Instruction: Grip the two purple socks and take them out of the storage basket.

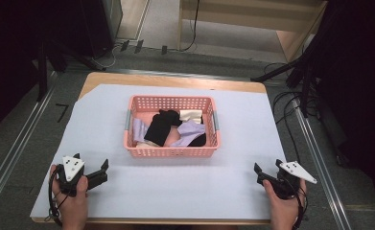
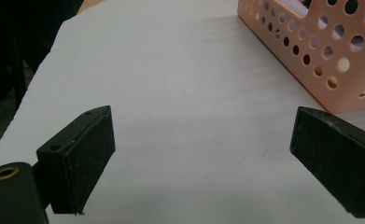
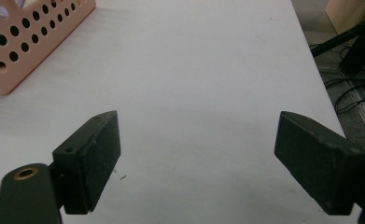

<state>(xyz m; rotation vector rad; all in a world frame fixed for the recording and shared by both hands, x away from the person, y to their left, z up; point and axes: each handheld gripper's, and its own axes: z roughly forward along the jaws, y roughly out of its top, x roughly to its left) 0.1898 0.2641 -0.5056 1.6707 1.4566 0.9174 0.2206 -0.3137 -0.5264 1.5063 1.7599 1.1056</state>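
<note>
A pink perforated basket (image 1: 170, 152) stands in the middle of the white-covered table. It holds black socks (image 1: 161, 125), lilac socks (image 1: 191, 132) and a cream piece (image 1: 191, 115). My left gripper (image 1: 90, 164) rests at the table's front left, open and empty, jaws wide apart over bare white sheet (image 2: 203, 140); the basket's corner (image 2: 329, 60) lies ahead to its right. My right gripper (image 1: 266, 168) sits at the front right, also open with nothing between its pads (image 3: 94, 158); the basket's corner (image 3: 26, 51) is ahead on its left.
The white sheet (image 1: 175, 187) covers most of the wooden table (image 1: 175, 80). Dark stands and cables (image 1: 295, 103) crowd the floor on the right. A metal rail (image 1: 12, 153) runs along the left. A wooden shelf unit (image 1: 271, 24) stands behind.
</note>
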